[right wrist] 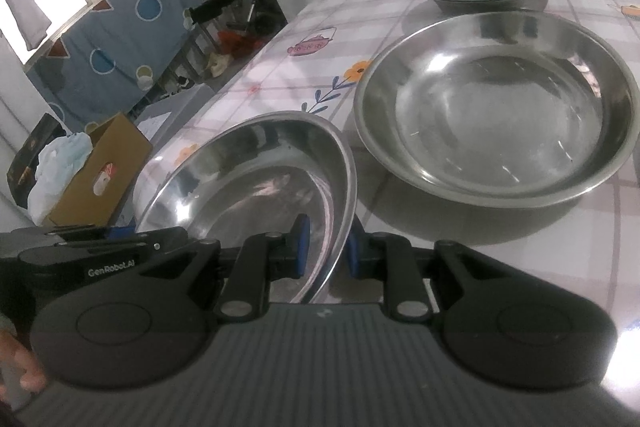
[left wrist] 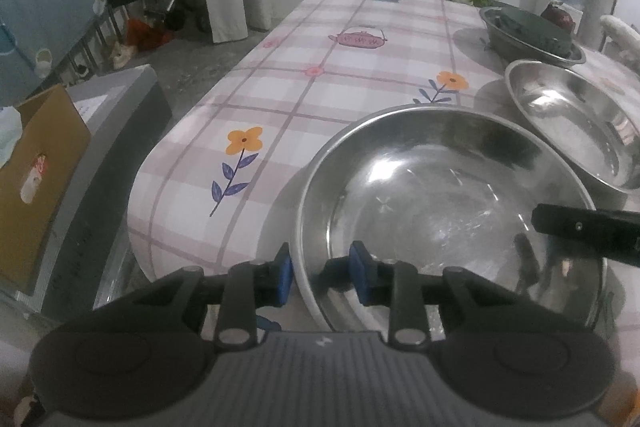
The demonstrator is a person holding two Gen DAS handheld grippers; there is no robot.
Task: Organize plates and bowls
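Bowl (right wrist: 256,171) rim pinched by both grippers' fingers (right wrist: 301,247), table edge (left wrist: 168,163) nearby.

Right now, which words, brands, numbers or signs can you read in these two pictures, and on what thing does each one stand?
"GenRobot.AI": white letters on the black body of the left gripper, seen in the right wrist view.
Cardboard box: a small red and white picture, no words legible.
Paper on the grey box: print too blurred to read.
Tablecloth: only drawn flowers and teapots, no words.
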